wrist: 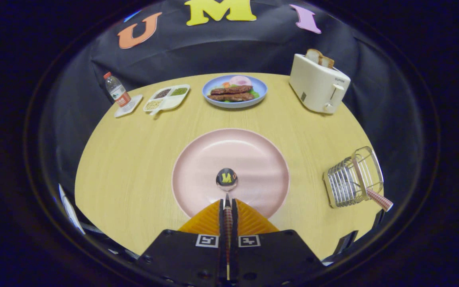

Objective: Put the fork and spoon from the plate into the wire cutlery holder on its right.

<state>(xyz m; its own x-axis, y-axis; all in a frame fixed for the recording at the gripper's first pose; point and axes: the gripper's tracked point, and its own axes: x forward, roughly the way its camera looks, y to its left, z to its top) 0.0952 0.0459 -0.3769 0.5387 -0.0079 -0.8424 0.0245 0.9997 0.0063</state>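
Gripper: our gripper (228,204) had its fingers closed tight on the spoon's handle, which ran back between them along our own line of sight.
Spoon: the spoon (226,178) pointed straight ahead of us, bowl just beyond the fingertips over the pink plate (197,159); whether the bowl touched the plate we could not tell.
Fork: a checked handle (379,199) stuck out of the wire cutlery holder (353,177) toward us; we judged this to be the fork, already placed.
Key relation: the holder lay well off to our right and slightly ahead, so the spoon's long axis pointed past it, not at it.
Next move: we judged a lift, a swing right, and a tilt were needed.
Room: bare table (134,167) lay between plate and holder; the toaster (319,83) stood farther beyond. The table edge ran close behind the holder.
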